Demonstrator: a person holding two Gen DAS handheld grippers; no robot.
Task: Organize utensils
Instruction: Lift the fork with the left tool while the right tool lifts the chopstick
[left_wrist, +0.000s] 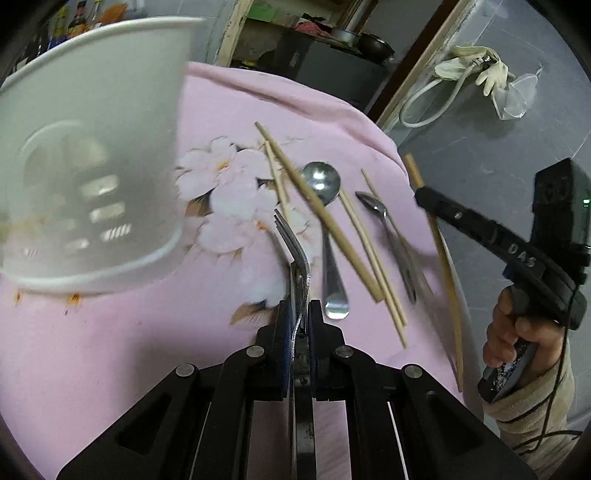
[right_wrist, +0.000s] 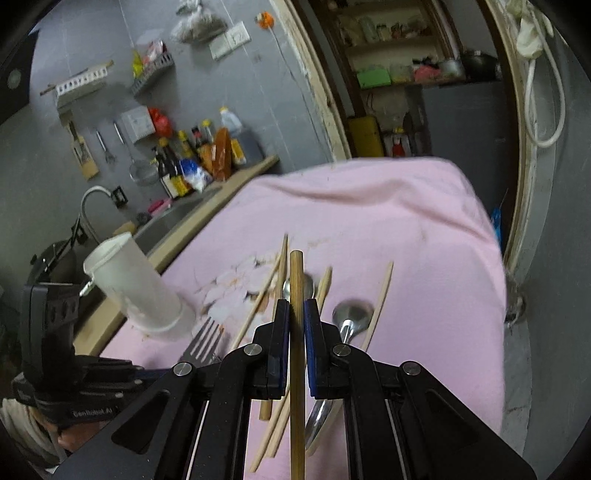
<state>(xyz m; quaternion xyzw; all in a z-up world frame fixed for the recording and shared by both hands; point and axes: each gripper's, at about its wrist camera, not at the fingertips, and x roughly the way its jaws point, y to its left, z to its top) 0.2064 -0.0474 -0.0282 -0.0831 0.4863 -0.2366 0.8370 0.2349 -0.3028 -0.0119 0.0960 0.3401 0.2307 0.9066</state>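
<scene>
Left gripper (left_wrist: 299, 314) on fork (left_wrist: 295, 240); right gripper (right_wrist: 296, 314) on chopstick (right_wrist: 296, 295).

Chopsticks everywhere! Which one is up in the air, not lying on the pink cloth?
The darker chopstick, pinched upright in the right hand-held gripper. The paler chopsticks all lie flat on the pink cloth beside the spoons.

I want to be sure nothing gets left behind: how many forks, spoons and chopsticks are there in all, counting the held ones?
Fork: 1, held in the left tool
Spoons: 2
Chopsticks: 6, one of them held in the right tool
Total: 9
</scene>
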